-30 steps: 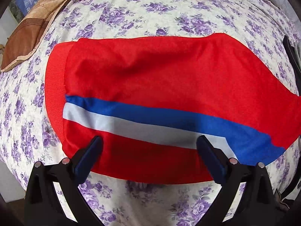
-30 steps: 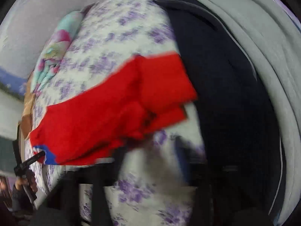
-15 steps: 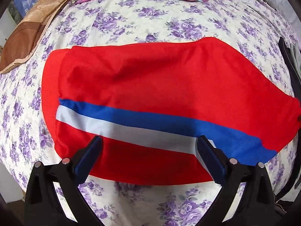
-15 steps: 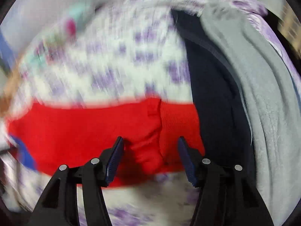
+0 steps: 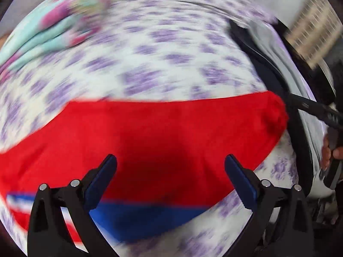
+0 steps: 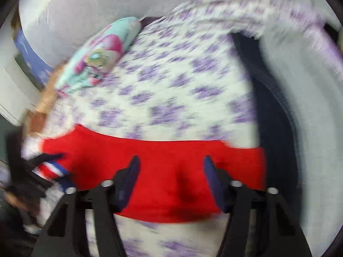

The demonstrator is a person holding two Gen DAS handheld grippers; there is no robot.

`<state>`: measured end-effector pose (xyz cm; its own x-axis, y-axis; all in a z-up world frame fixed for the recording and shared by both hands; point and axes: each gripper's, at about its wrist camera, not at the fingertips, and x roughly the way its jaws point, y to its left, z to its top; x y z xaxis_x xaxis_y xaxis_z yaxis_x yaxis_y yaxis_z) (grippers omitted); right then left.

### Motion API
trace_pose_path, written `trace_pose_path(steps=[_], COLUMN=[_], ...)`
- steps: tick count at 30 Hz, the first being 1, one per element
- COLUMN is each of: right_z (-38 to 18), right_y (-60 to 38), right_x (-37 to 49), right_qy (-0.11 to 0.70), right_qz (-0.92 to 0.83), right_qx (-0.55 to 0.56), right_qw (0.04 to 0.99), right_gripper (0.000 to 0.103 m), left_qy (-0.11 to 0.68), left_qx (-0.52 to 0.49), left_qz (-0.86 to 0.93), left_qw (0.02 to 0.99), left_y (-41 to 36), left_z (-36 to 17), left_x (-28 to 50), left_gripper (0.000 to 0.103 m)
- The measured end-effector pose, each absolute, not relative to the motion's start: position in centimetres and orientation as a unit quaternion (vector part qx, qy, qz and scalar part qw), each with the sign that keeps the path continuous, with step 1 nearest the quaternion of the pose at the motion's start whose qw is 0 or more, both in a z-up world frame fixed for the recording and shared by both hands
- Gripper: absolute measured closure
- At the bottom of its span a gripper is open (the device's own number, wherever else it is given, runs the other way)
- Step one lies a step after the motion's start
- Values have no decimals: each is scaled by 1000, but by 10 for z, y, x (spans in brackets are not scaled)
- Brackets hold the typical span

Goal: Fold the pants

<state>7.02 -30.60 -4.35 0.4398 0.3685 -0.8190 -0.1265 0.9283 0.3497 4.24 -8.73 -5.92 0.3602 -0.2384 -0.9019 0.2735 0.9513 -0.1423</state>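
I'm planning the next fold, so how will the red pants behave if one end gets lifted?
The red pants probably drape limply: soft knit lying flat with a shallow crease. The unlifted part would likely drag across the floral bedsheet rather than slide freely. Both the left gripper and right gripper are open above it, so pinch the ribbed end.

The pants [image 5: 171,132] are red with a blue and white stripe. The bed sheet [image 5: 163,53] is white with purple flowers.
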Motion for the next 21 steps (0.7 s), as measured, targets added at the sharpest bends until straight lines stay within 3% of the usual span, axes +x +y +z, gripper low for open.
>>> trace_pose_path(steps=[3, 4, 5, 7, 9, 10, 11, 14, 18, 19, 21], right_z=[-87, -100, -104, -95, -74, -63, -55, -47, -105, -115, -102], right_y=[-306, -316, -335, -368, -360, -345, -330, -274, -242, -246, -246], right_x=[83, 82, 78, 69, 66, 67, 66, 70, 91, 94, 97], right_qy=[574, 592, 594, 582, 573, 562, 547, 532, 628, 644, 637], right_qz=[132, 114, 98, 81, 76, 103, 127, 201, 186, 161, 153], right_qx=[114, 108, 121, 171, 132, 115, 102, 48, -10, -33, -30], right_qw=[800, 790, 789, 791, 806, 812, 821, 821, 755, 748, 755], right_gripper=[54, 82, 103, 103, 85, 40, 14, 15, 15, 20, 20], left_qy=[576, 593, 609, 607, 604, 605, 603, 589, 617, 630, 622], left_qx=[32, 44, 71, 102, 104, 97, 86, 36, 13, 14, -20], left_qz=[-164, -161, -146, -138, -142, -141, -138, -112, -24, 3, 7], left_qw=[800, 788, 776, 776, 777, 777, 781, 800, 787, 777, 783], left_y=[-119, -122, -123, -120, -115, -110, -105, -80, -33, -16, 5], left_z=[-87, -98, -111, -118, -113, -107, -102, -87, -104, -113, -107], left_x=[53, 53, 51, 43, 35, 34, 34, 40, 50, 49, 42], left_gripper=[5, 5, 5, 5, 5, 5, 5, 5, 5, 4, 4])
